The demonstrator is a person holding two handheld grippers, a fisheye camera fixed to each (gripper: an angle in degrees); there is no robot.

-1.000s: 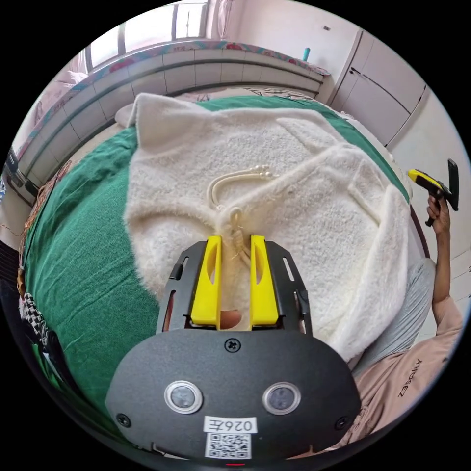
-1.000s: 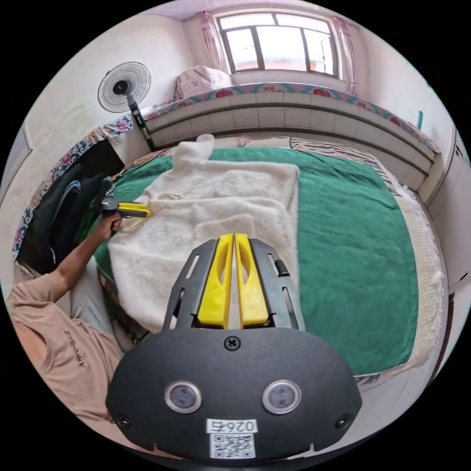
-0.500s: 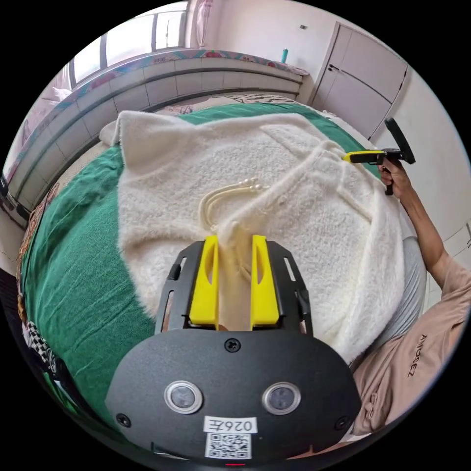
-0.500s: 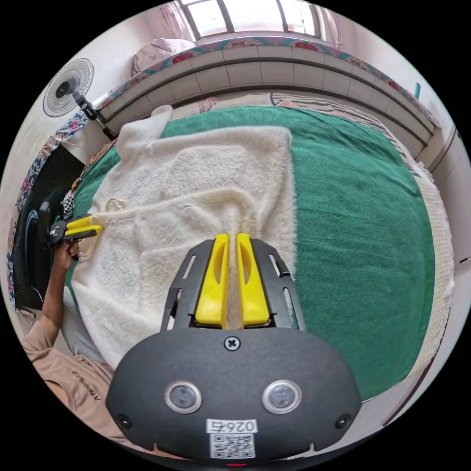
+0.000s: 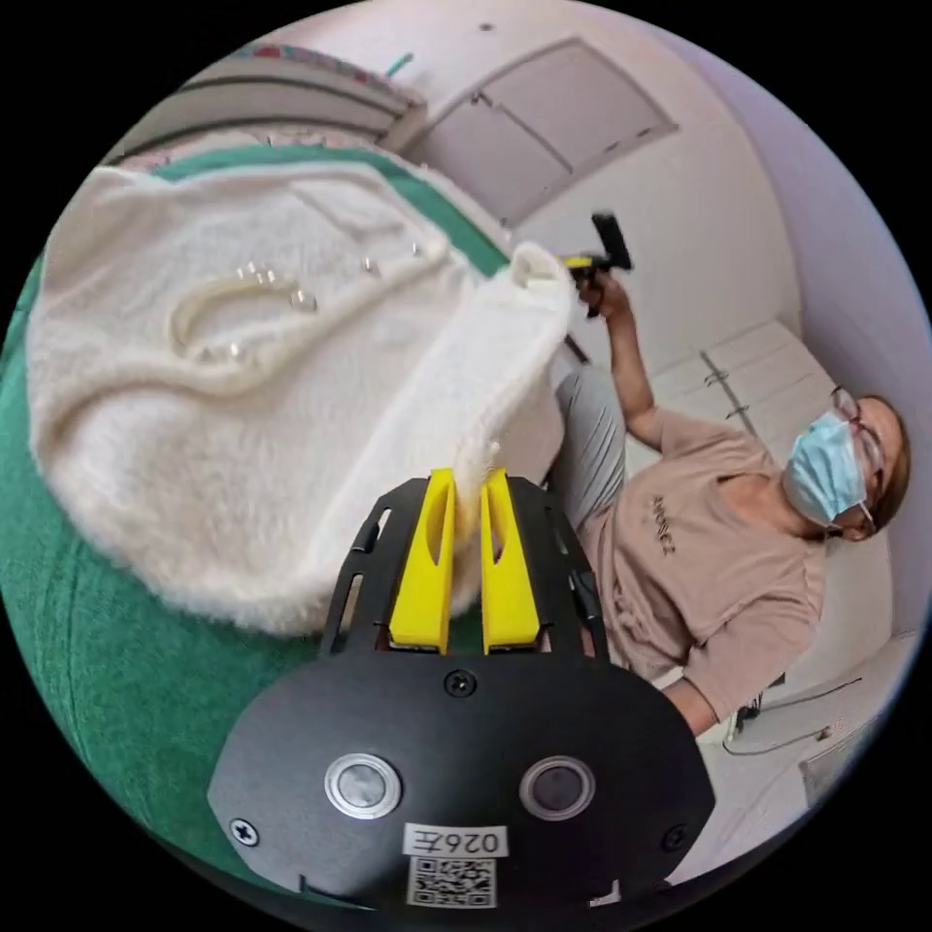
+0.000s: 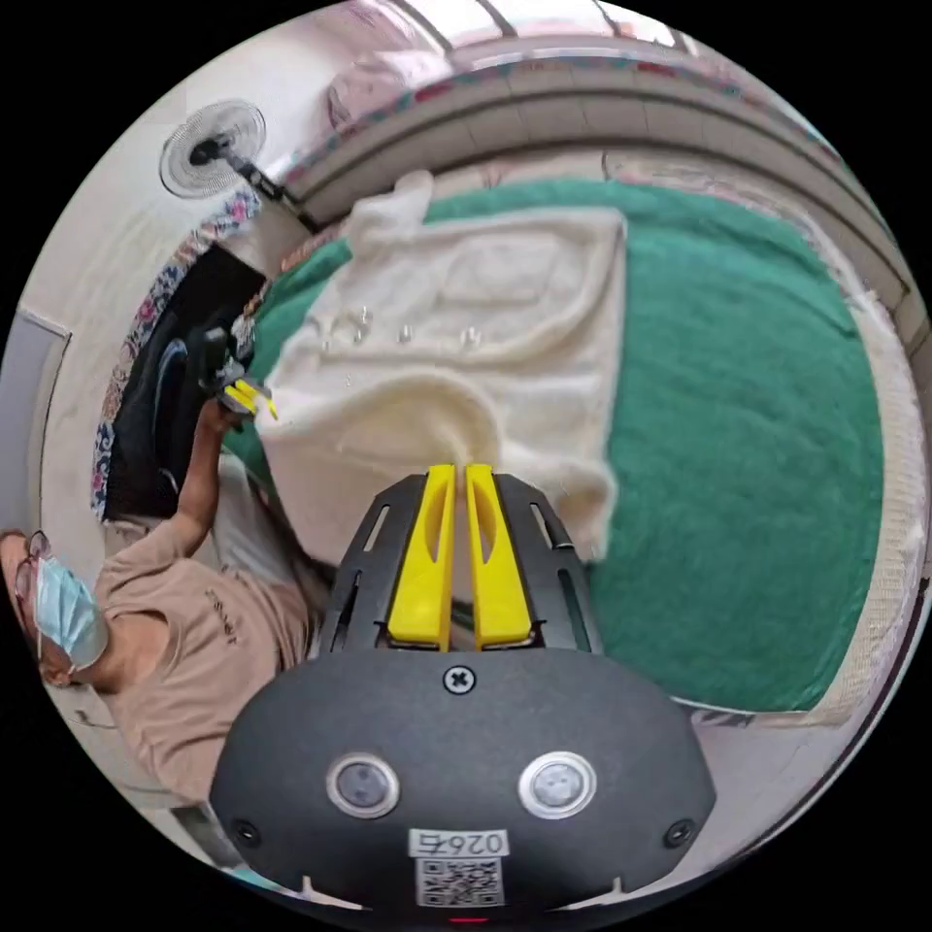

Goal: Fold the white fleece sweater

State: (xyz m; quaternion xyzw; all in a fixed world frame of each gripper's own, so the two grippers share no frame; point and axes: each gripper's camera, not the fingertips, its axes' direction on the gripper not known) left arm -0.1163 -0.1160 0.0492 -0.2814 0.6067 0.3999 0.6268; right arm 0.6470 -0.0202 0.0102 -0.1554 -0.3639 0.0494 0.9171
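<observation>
Bright daylight, seemingly from the window; fisheye-bent edges, slight motion blur.

The left gripper has its yellow jaws nearly closed, pinching white fleece; the right gripper likewise clamps fleece; each raised hand appears toward one o'clock or ten o'clock.

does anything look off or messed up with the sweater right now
Nothing looks damaged. The white fleece sweater lies on the green bedspread, its near edge lifted by the left gripper and right gripper.
</observation>
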